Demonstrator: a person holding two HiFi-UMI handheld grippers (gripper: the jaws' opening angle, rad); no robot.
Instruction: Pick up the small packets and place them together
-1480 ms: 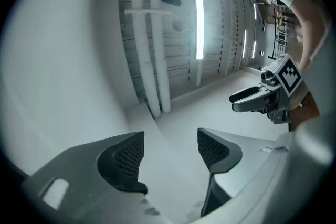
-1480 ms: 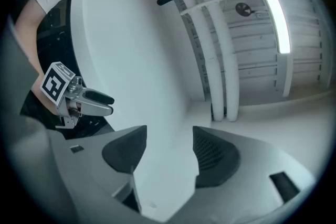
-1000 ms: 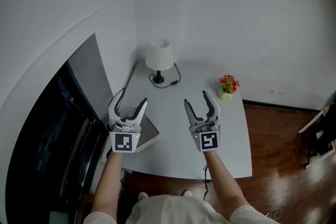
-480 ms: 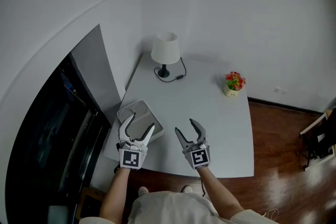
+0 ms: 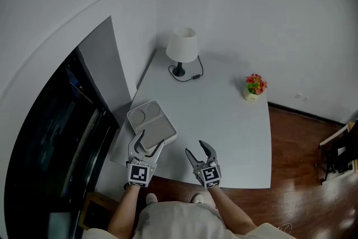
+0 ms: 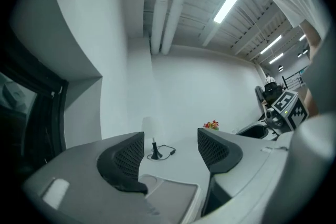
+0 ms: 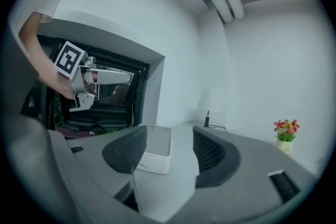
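— Where are your tongs?
— My left tongs [image 5: 149,139] gape empty at the white tray's [image 5: 159,130] near end, over the counter's [image 5: 224,120] near edge; my right tongs [image 5: 196,148], just beside, stand open too, empty.
— And the packets?
— I can't pick them out from here.

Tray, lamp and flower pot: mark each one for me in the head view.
tray [image 5: 159,129], head view, bare floor of its large compartment.
lamp [image 5: 183,45], head view, middle of the white shade.
flower pot [image 5: 250,95], head view, the pot's side below the blooms.
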